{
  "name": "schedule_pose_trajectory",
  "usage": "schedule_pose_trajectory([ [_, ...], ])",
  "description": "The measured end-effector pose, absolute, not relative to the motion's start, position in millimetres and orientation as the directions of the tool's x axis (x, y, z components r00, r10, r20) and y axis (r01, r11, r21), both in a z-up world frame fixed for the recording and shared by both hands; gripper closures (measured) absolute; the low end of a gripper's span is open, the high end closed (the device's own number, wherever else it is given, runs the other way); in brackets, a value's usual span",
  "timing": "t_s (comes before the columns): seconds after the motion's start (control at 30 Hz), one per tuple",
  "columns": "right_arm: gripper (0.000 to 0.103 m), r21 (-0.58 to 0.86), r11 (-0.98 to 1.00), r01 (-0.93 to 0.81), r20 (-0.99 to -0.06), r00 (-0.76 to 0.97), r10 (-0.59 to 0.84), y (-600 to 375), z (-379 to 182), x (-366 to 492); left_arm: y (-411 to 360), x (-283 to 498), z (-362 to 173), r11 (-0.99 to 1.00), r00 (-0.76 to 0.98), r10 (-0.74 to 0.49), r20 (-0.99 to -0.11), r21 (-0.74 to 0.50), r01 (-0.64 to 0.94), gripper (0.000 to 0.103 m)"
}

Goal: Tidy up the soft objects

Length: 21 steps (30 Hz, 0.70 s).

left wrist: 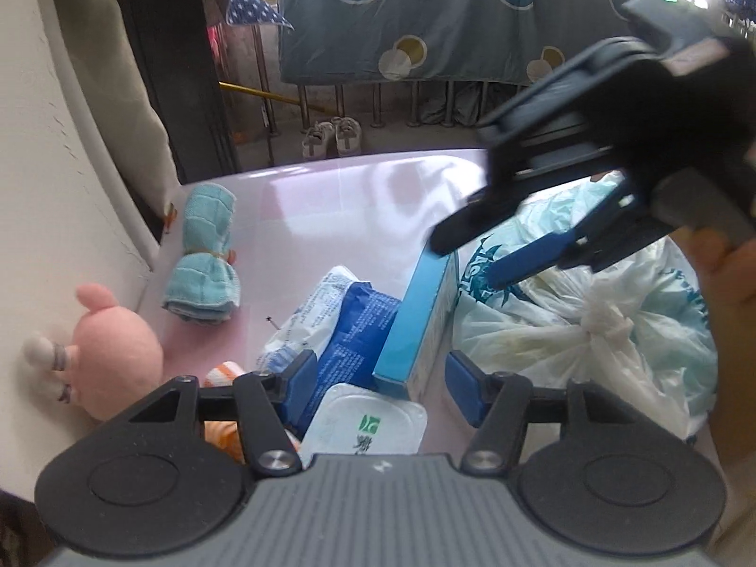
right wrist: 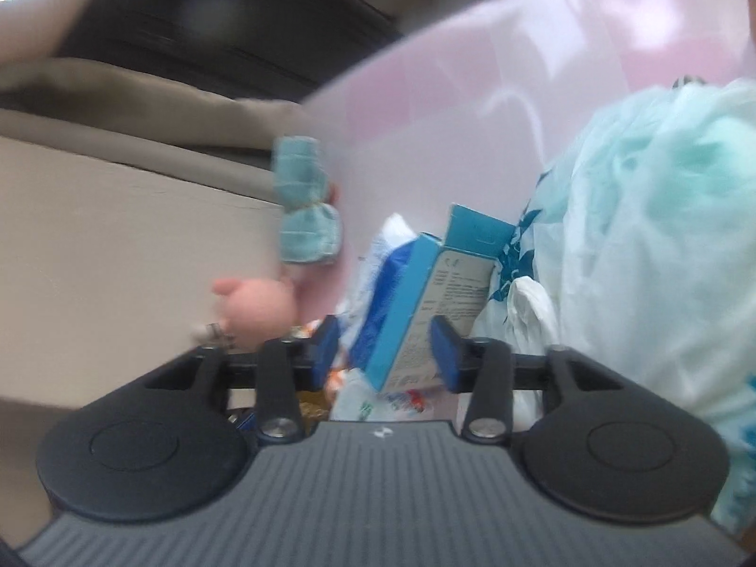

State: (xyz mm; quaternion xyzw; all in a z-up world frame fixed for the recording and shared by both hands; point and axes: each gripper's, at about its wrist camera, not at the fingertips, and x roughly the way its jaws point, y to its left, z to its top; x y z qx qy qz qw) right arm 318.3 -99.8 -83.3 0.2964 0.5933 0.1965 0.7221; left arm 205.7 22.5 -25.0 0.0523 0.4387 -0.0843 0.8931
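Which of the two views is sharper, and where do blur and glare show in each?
Left wrist view: sharper; towel roll and pink plush crisp, right gripper smeared, window glare top right. Right wrist view: soft all over; blue box and plastic bag blurred, pale sheen on the pink table.

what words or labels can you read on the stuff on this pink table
"AST", part of a teal print, rest hidden: tied white plastic bag
Green logo with dark characters, unreadable: white plastic tub lid
Fine print, too small: blue and white soft packet
Small print, blurred: light blue cardboard box
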Motion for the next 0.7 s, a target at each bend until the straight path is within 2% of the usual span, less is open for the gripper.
schedule_pose_trajectory([
  [0.1,0.051,0.62,0.779,0.092,-0.778,0.204,0.595,-83,-95,329,22,215,-36,0.981,0.585,-0.125,-0.801,-0.01,0.196,0.049],
  [0.3,0.051,0.543,0.833,0.109,-0.832,0.203,0.516,-64,-114,339,16,221,-49,0.973,0.548,-0.187,-0.815,-0.077,0.217,0.053],
  [0.37,0.059,0.524,0.844,0.114,-0.843,0.21,0.495,-63,-120,338,13,219,-48,0.971,0.552,-0.193,-0.812,-0.077,0.227,0.053],
  [0.47,0.063,0.542,0.833,0.109,-0.828,0.241,0.507,-67,-120,334,10,216,-45,0.968,0.551,-0.207,-0.809,-0.087,0.237,0.053],
  [0.53,0.069,0.55,0.829,0.102,-0.819,0.258,0.512,-73,-116,332,10,212,-41,0.967,0.555,-0.208,-0.806,-0.086,0.238,0.053],
  [0.7,0.079,0.616,0.783,0.09,-0.766,0.302,0.567,-95,-98,322,13,196,-19,0.962,0.576,-0.237,-0.782,-0.109,0.249,0.052],
])
